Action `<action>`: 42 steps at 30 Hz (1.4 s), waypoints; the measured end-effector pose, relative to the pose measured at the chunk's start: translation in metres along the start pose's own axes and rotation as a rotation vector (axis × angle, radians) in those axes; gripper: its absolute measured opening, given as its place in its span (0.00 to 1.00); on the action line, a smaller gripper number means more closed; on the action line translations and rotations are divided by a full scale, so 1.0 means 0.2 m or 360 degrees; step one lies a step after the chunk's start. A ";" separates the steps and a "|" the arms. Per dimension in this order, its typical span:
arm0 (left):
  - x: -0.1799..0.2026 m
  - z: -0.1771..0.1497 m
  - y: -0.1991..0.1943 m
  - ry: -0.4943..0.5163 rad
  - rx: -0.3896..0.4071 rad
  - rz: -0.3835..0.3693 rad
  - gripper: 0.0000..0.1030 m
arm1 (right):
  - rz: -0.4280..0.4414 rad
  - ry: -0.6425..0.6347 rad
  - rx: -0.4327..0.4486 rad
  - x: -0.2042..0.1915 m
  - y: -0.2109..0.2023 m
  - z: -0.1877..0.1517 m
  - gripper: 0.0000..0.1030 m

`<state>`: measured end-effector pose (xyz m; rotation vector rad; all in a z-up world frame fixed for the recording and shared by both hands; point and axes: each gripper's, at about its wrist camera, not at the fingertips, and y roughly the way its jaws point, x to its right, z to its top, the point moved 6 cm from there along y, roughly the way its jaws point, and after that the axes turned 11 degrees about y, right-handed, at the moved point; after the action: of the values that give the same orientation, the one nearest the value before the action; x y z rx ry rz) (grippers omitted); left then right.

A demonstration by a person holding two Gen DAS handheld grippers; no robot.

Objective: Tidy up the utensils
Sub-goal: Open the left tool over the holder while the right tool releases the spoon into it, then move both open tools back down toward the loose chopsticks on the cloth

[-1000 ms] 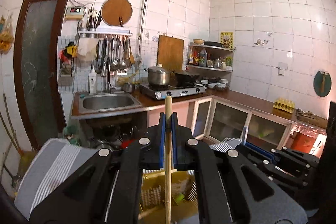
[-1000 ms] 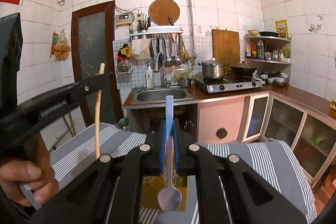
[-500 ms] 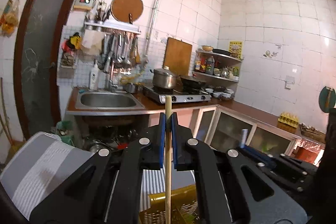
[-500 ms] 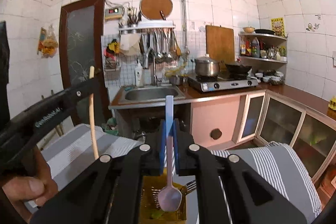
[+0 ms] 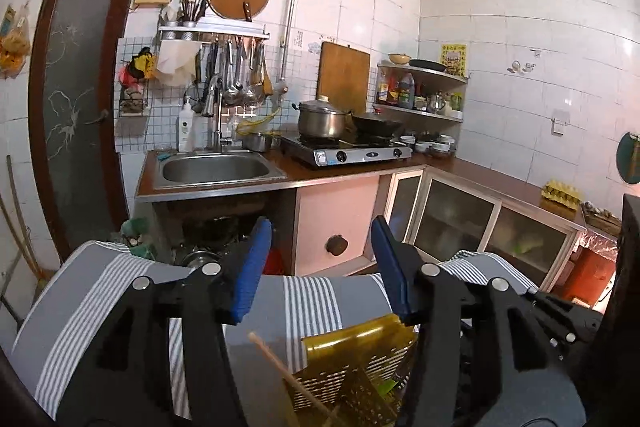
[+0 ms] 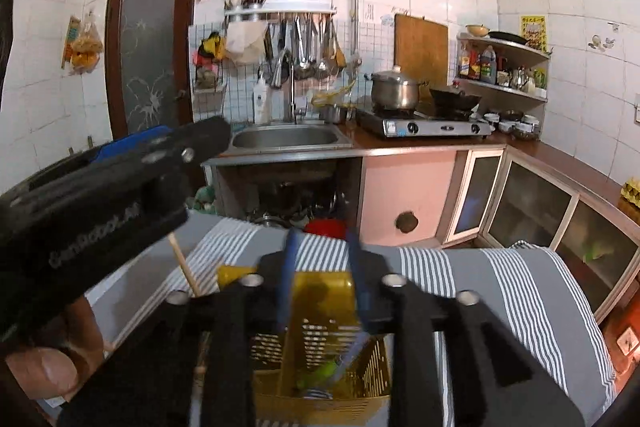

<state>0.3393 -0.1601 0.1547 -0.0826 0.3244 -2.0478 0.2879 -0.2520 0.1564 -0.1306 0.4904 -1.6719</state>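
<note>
Both utensils have left the jaws since a second ago: the chopstick (image 5: 288, 375) that stood pinched upright in the left gripper (image 5: 320, 267) now leans loose in the basket (image 5: 352, 375), and the spoon (image 6: 348, 355) that hung from the right gripper (image 6: 320, 279) now lies down inside it. Left jaws are opening, spread wide, with nothing between the blue pads (image 5: 250, 275). Right jaws are opening too, blurred, standing apart over the basket with no utensil pressed between them.

That basket is amber-yellow plastic, translucent, boxy, its walls pierced with rows of small slots and a smooth solid band along the top edge. It sits on a desk (image 5: 100, 307) covered in grey cloth with bands of fine white stripes. In the right view the basket lies directly under the right gripper.

Pale wood, thin and round, the chopstick tilts with its upper end toward the left gripper and its lower end inside the basket. Light blue and slim-handled, the spoon slants against the slotted wall beside something green (image 6: 320, 375) at the bottom; what that is I cannot tell.

Each gripper is matte black plastic with round silver bolts. A hand (image 6: 44, 367) holds the left one, its thumb showing at the lower left of the right view.
</note>
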 end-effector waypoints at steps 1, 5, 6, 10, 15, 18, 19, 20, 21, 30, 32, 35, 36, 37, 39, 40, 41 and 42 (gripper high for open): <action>-0.03 0.00 -0.03 -0.0020 -0.0001 0.0002 0.50 | 0.0012 0.0003 0.0018 -0.01 -0.03 0.01 0.30; -0.12 -0.01 -0.19 -0.0079 0.0012 0.0040 0.50 | 0.0037 -0.0006 0.0048 -0.02 -0.14 -0.01 0.30; -0.14 -0.02 -0.26 -0.0065 0.0013 0.0052 0.50 | 0.0040 -0.0011 0.0052 -0.02 -0.18 -0.02 0.30; -0.17 -0.09 -0.44 0.0039 -0.0013 0.0133 0.50 | 0.0032 -0.0017 0.0052 0.01 -0.32 -0.06 0.30; -0.18 -0.23 -0.68 0.0080 -0.0049 0.0210 0.51 | -0.0003 -0.0023 0.0029 0.12 -0.54 -0.20 0.31; -0.17 -0.35 -0.78 0.0058 -0.0101 0.0272 0.51 | -0.0005 -0.0041 -0.0016 0.20 -0.68 -0.32 0.32; -0.16 -0.38 -0.80 0.0055 -0.0113 0.0285 0.51 | -0.0006 -0.0039 -0.0021 0.25 -0.74 -0.37 0.33; -0.15 -0.42 -0.83 0.0059 -0.0119 0.0311 0.51 | -0.0007 -0.0030 -0.0030 0.28 -0.78 -0.40 0.33; -0.13 -0.46 -0.86 0.0073 -0.0117 0.0342 0.51 | -0.0003 -0.0025 -0.0040 0.32 -0.82 -0.44 0.34; 0.05 -0.73 -1.05 0.0044 -0.0170 0.0403 0.53 | -0.0167 0.0075 -0.0042 0.75 -1.12 -0.67 0.40; 0.09 -0.80 -1.03 0.0048 -0.0242 0.0372 0.54 | -0.0178 0.0111 -0.0054 0.85 -1.14 -0.69 0.45; 0.09 -0.91 -1.01 0.0029 -0.0328 0.0326 0.56 | -0.0204 0.0164 -0.0086 0.98 -1.16 -0.74 0.45; 0.09 -0.95 -1.00 0.0008 -0.0370 0.0312 0.56 | -0.0213 0.0178 -0.0111 1.01 -1.15 -0.76 0.45; 0.07 -1.01 -0.99 -0.0011 -0.0428 0.0328 0.56 | -0.0226 0.0194 -0.0156 1.06 -1.13 -0.80 0.45; 0.03 -1.11 -0.96 -0.0040 -0.0533 0.0339 0.56 | -0.0221 0.0214 -0.0224 1.10 -1.10 -0.87 0.45; 0.02 -1.15 -0.93 -0.0053 -0.0598 0.0345 0.56 | -0.0227 0.0216 -0.0244 1.10 -1.09 -0.88 0.45; 0.00 -1.17 -0.91 -0.0067 -0.0627 0.0347 0.56 | -0.0224 0.0224 -0.0272 1.11 -1.06 -0.90 0.45; -0.01 -1.19 -0.89 -0.0084 -0.0648 0.0337 0.56 | -0.0216 0.0228 -0.0289 1.12 -1.04 -0.91 0.45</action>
<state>0.1418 -0.0331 -0.0271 -0.3362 0.6843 -1.7433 -0.0054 -0.4067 0.0302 -0.1810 0.7563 -1.7755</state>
